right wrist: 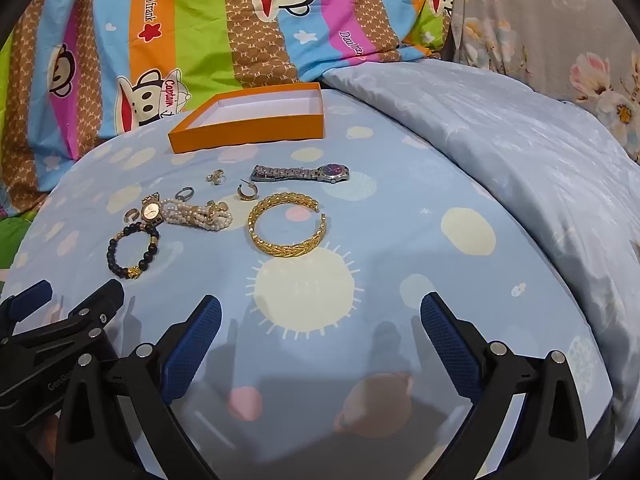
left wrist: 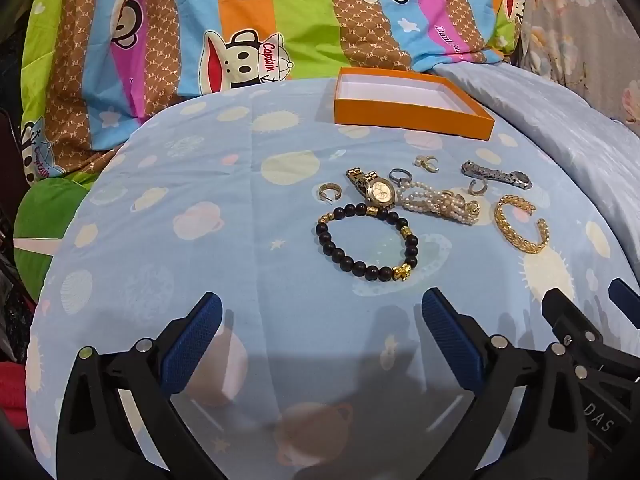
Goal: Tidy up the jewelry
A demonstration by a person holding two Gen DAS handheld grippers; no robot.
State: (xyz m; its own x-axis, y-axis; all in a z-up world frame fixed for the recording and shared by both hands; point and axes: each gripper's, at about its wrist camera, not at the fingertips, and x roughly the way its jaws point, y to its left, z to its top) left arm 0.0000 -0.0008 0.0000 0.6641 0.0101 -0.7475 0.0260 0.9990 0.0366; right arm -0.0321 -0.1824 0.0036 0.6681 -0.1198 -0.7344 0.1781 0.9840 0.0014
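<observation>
Jewelry lies on a light blue bedsheet: a black bead bracelet (left wrist: pixel 368 242) (right wrist: pixel 132 254), a gold watch (left wrist: pixel 374 188) (right wrist: pixel 151 210), a pearl bracelet (left wrist: pixel 438 202) (right wrist: pixel 200 216), a gold cuff bangle (left wrist: pixel 520 224) (right wrist: pixel 286 226), a silver watch (left wrist: pixel 496 175) (right wrist: pixel 300 173) and several small rings and earrings. An open orange box (left wrist: pixel 412 116) (right wrist: pixel 248 130), white inside and empty, sits behind them. My left gripper (left wrist: pixel 322 312) is open and empty, short of the black bracelet. My right gripper (right wrist: pixel 320 312) is open and empty, short of the gold bangle.
A colourful striped cartoon-monkey quilt (left wrist: pixel 200 40) is bunched behind the box. A pale blue duvet (right wrist: pixel 500 152) rises at the right, with floral fabric (right wrist: pixel 560 20) beyond. Each gripper shows at the edge of the other's view.
</observation>
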